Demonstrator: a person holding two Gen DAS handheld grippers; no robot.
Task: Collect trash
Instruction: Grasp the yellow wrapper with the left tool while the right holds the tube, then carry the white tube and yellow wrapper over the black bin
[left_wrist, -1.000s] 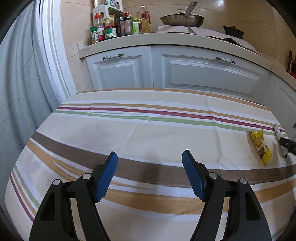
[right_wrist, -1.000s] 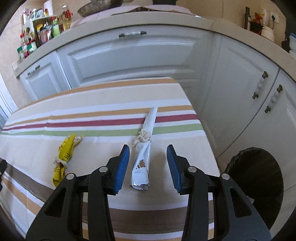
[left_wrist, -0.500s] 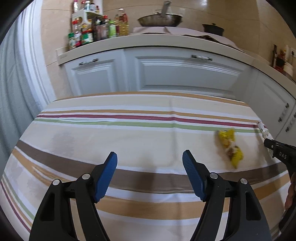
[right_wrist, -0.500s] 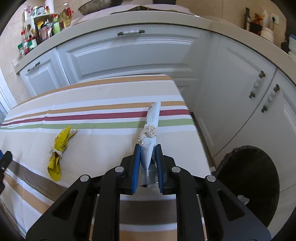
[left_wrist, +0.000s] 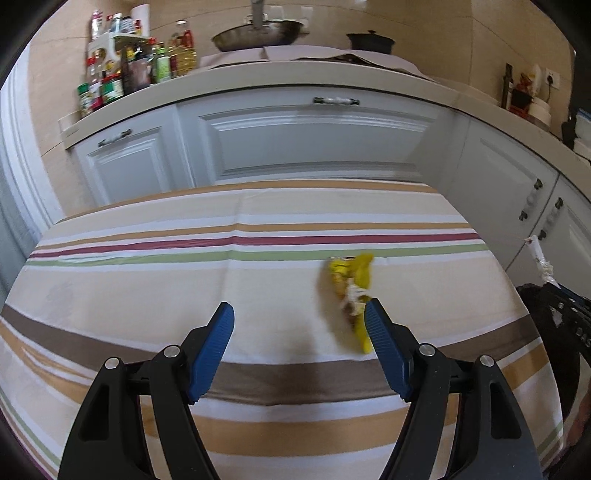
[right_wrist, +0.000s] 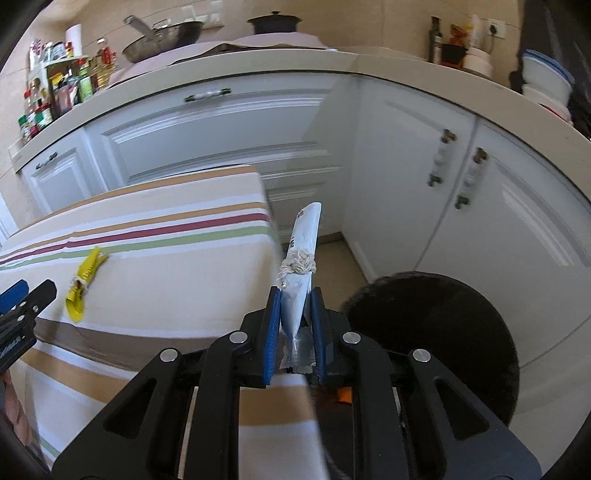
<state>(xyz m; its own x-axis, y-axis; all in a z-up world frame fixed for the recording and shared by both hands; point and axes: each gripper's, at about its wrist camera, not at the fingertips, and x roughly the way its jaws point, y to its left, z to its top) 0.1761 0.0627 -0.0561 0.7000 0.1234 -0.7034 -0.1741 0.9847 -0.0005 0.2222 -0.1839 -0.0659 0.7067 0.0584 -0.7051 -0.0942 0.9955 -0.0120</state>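
Nearest, the right gripper has its blue pads clamped on a silvery white wrapper tied with string, lifted past the striped tablecloth's edge; a round black bin sits at three o'clock. Farther left, the left gripper stands wide open and empty, a crumpled yellow wrapper lying just beside its right pad at one o'clock.

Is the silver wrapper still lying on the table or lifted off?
Lifted: the right gripper clamps the silver wrapper, which sticks out past the table edge.
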